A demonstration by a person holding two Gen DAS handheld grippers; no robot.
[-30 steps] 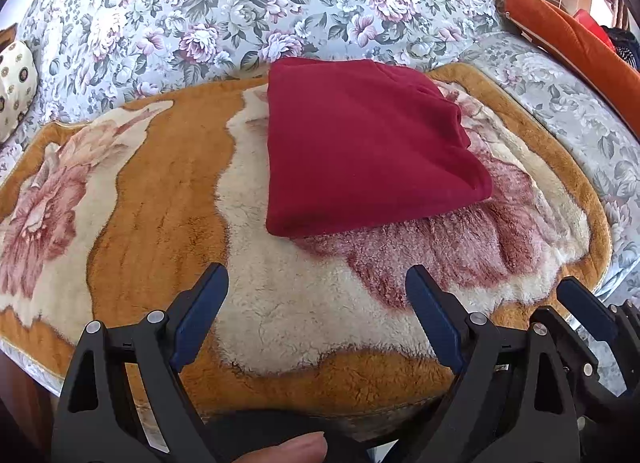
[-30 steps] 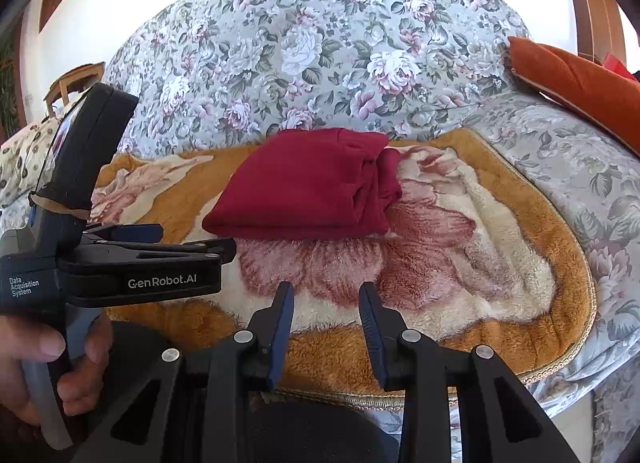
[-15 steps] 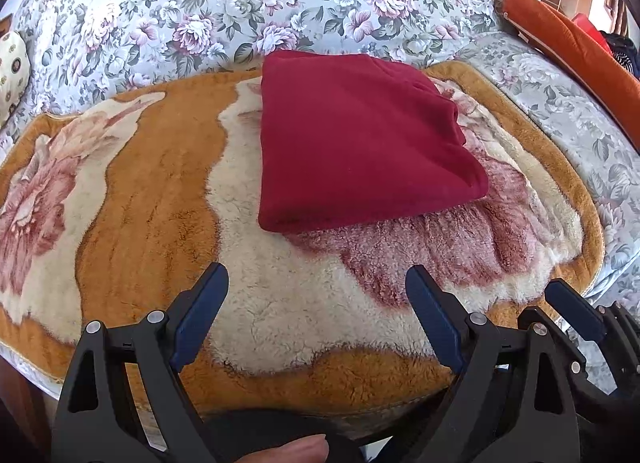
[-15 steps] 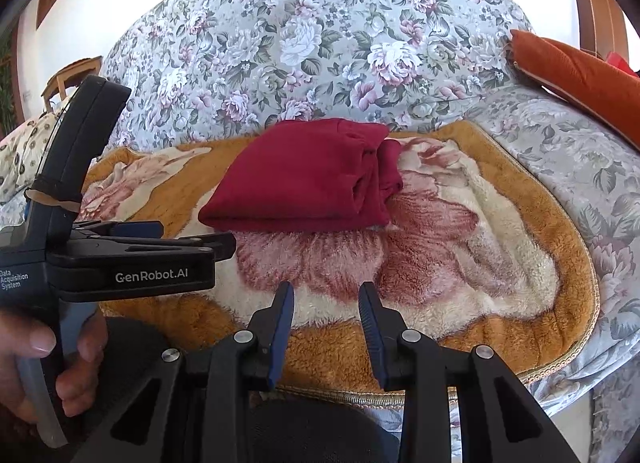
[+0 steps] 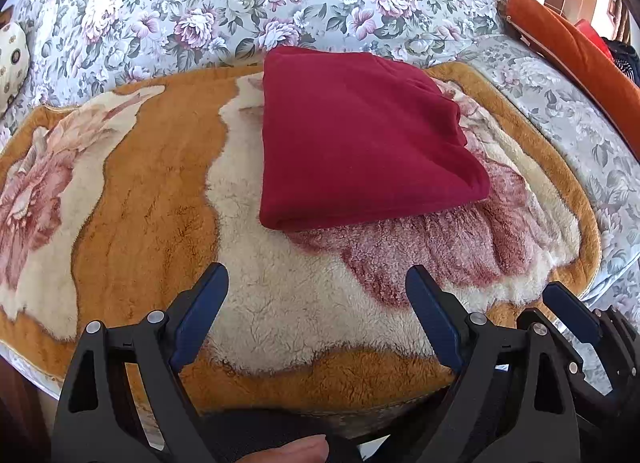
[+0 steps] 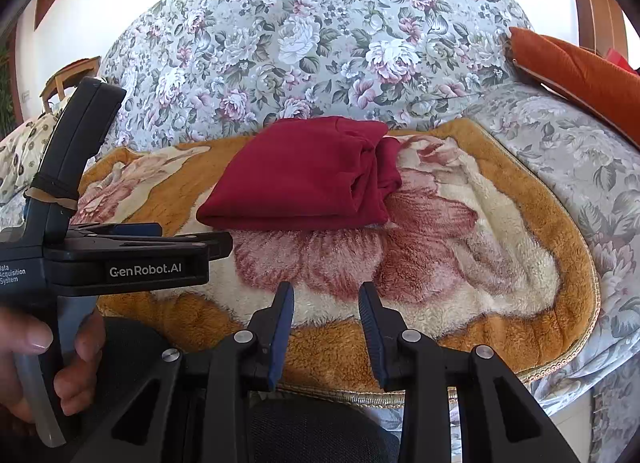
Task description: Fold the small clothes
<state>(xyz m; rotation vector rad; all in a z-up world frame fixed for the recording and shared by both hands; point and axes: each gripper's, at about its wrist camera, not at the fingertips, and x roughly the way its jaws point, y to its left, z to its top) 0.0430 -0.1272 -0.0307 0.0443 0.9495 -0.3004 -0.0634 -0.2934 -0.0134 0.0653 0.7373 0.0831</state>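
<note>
A folded dark red fleece garment is laid on the far middle of a plush orange and cream floral blanket. The left tongs are held wide apart, the right tongs parted more narrowly; nothing is gripped by either.

Matt red cloth garment, plush blanket

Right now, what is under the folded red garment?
The red garment lies on a plush blanket of orange and cream with a rose pattern. The part of the blanket beneath it is covered, so anything there cannot be seen.
</note>
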